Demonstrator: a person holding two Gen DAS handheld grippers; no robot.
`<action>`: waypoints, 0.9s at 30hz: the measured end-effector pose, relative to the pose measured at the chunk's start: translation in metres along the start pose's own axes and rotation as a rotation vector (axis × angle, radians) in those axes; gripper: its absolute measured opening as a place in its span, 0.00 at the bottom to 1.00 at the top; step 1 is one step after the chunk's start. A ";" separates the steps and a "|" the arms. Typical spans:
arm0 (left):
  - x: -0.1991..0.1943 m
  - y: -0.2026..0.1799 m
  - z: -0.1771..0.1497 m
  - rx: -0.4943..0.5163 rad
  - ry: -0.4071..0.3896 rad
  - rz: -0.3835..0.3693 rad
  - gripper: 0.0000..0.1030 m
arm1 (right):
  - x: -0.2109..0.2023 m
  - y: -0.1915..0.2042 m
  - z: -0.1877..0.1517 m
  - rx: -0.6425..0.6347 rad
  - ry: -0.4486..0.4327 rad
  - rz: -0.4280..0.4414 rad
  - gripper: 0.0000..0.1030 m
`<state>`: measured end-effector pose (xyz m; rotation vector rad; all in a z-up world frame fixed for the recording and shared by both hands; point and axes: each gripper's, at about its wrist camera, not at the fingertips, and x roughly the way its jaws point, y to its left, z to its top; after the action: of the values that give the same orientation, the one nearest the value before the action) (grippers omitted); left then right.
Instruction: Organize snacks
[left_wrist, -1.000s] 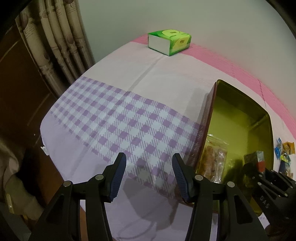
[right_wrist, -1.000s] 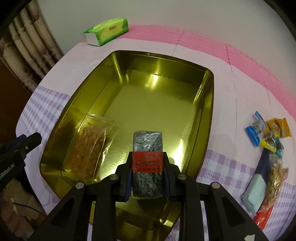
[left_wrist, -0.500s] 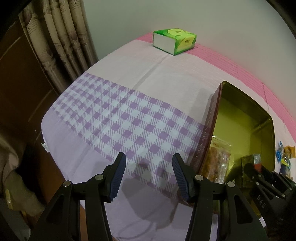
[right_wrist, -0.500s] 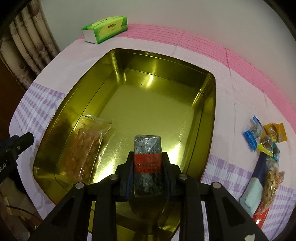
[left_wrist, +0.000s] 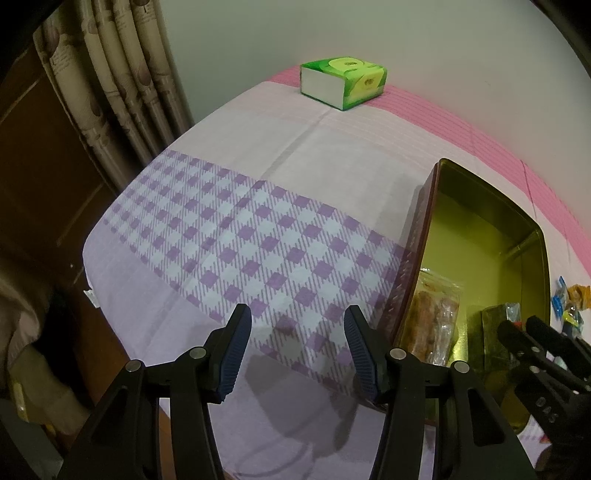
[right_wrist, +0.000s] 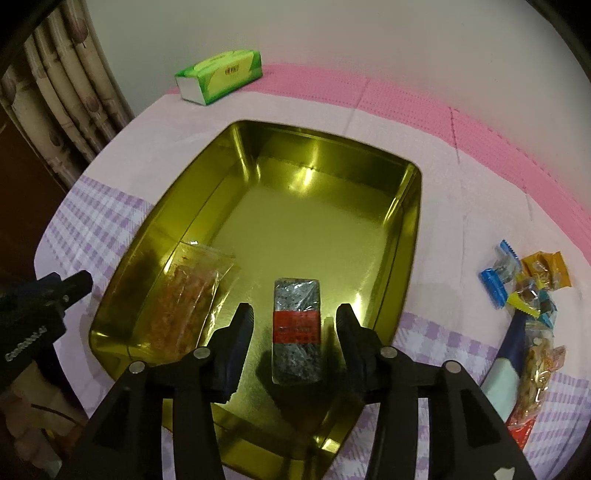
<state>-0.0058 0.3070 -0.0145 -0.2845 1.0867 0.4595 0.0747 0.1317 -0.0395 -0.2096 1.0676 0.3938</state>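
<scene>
A gold tin box (right_wrist: 410, 236) sits on the cloth-covered table. Inside it lie a clear packet of orange snacks (right_wrist: 184, 299) at the near left and a dark grey bar with a red label (right_wrist: 297, 328). My right gripper (right_wrist: 293, 325) is open, its jaws on either side of the bar and not touching it. My left gripper (left_wrist: 295, 332) is open and empty over the purple check cloth, left of the tin (left_wrist: 417, 266). Several loose wrapped snacks (right_wrist: 524, 288) lie on the table right of the tin.
A green tissue box (right_wrist: 219, 75) stands at the far left of the table, also in the left wrist view (left_wrist: 343, 83). Curtains (left_wrist: 122, 81) hang left of the table. The table's near left edge (left_wrist: 92, 280) drops off beside dark furniture.
My right gripper has opened and let go of the grey bar, which now lies on the tin floor. The left gripper has drifted slightly; it stays open.
</scene>
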 end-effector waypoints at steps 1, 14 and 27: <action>-0.001 0.000 0.000 0.002 -0.003 0.000 0.52 | -0.003 -0.001 0.000 0.002 -0.007 0.006 0.43; -0.005 -0.006 -0.001 0.039 -0.025 0.015 0.52 | -0.053 -0.055 -0.023 0.062 -0.078 -0.014 0.43; -0.009 -0.016 -0.003 0.091 -0.047 0.023 0.55 | -0.073 -0.176 -0.076 0.229 -0.052 -0.134 0.45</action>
<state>-0.0038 0.2899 -0.0080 -0.1804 1.0622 0.4343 0.0554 -0.0706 -0.0149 -0.0663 1.0319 0.1540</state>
